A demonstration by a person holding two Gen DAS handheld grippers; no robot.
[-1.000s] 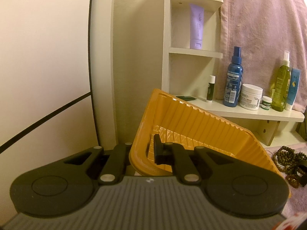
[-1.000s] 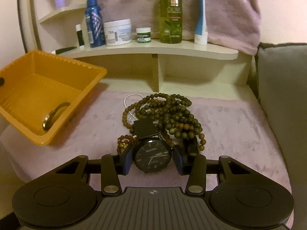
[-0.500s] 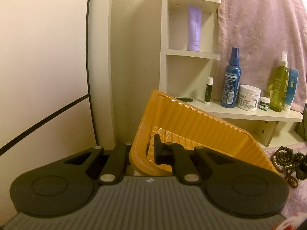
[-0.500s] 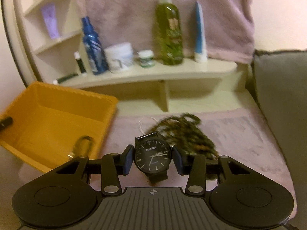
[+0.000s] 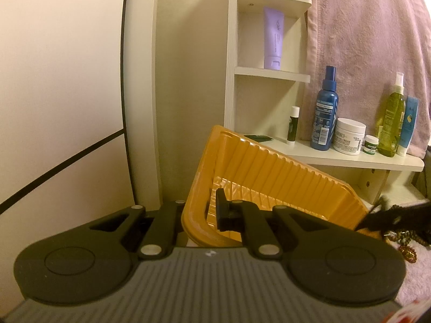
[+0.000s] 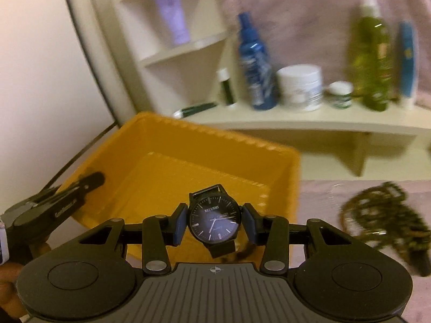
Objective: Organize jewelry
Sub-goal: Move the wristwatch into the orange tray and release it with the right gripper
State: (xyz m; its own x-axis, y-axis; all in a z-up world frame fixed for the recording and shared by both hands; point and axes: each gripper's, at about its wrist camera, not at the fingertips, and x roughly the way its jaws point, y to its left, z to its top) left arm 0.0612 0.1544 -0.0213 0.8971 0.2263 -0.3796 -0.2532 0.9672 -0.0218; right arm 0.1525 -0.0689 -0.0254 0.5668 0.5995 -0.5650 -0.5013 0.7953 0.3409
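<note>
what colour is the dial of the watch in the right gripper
Black, with thin light markers; the watch shows best in the right wrist view.

Yellow-orange tray (image 6: 215, 145) with ribbed walls; black watch (image 6: 214, 219), dark blue-sheened dial, white marks; brown-green beads (image 6: 382, 212) on pink cloth (image 6: 317, 196); far right, blue bottle (image 5: 324, 118), green bottle (image 5: 392, 123).

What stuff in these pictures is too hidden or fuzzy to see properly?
- Bead necklaces: smeared by motion blur in the right wrist view; cut off by the edge in the left wrist view.
- Yellow tray floor: its near part sits behind the watch and right hand-held gripper.
- Shelf bottles' labels: blurred in the right wrist view.
</note>
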